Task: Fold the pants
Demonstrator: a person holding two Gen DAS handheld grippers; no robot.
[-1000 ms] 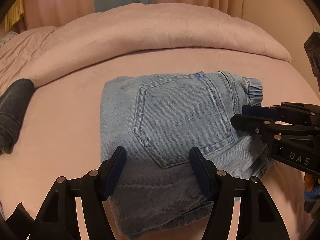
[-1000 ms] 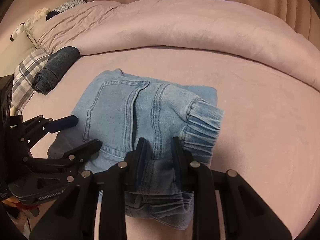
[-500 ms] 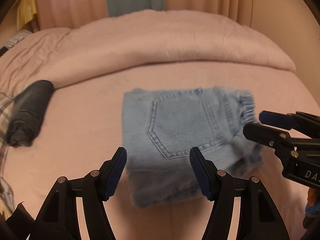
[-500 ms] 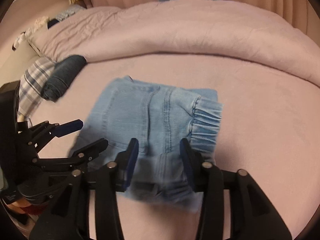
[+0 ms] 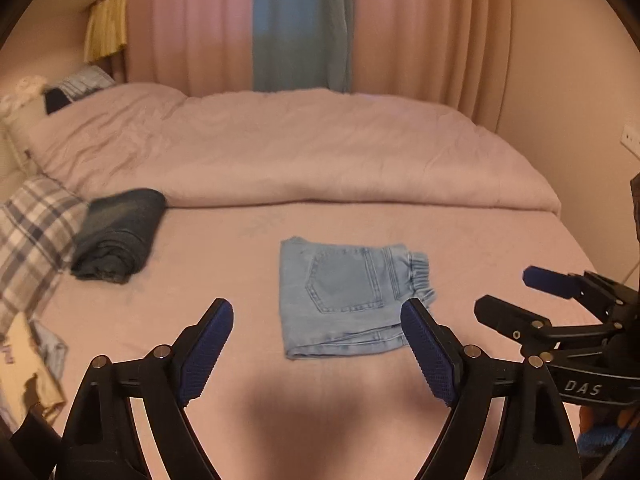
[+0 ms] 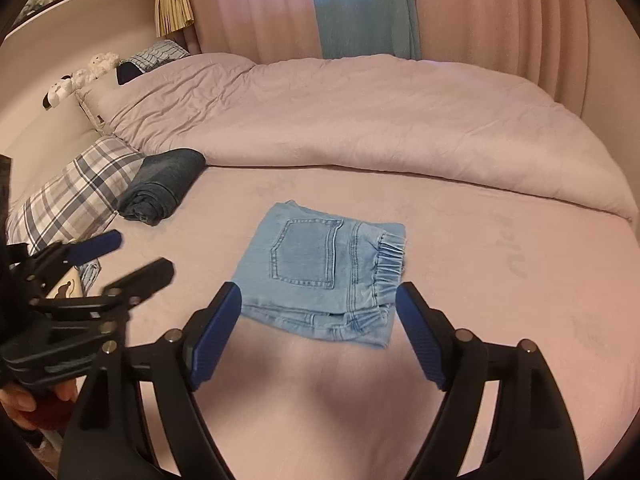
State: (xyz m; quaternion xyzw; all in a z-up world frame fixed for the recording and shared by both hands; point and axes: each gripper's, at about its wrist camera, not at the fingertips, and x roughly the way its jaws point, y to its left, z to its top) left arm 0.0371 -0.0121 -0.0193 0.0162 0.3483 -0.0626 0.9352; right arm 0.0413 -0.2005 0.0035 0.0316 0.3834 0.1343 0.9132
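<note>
We judge the folding done: the pants (image 6: 320, 272) lie as a compact packet mid-bed (image 6: 500, 280), clear of both tools. Our left gripper (image 5: 316, 344) and right gripper (image 6: 320, 336) have just been opening, nothing between them; next we only check the packet holds

Readable lettering: one mark only

White capitals "DAS" stood on the black body of the right gripper (image 5: 528, 296), at about four o'clock in the left wrist view; a small label on the left gripper (image 6: 132, 256) was too blurred to read.
</note>
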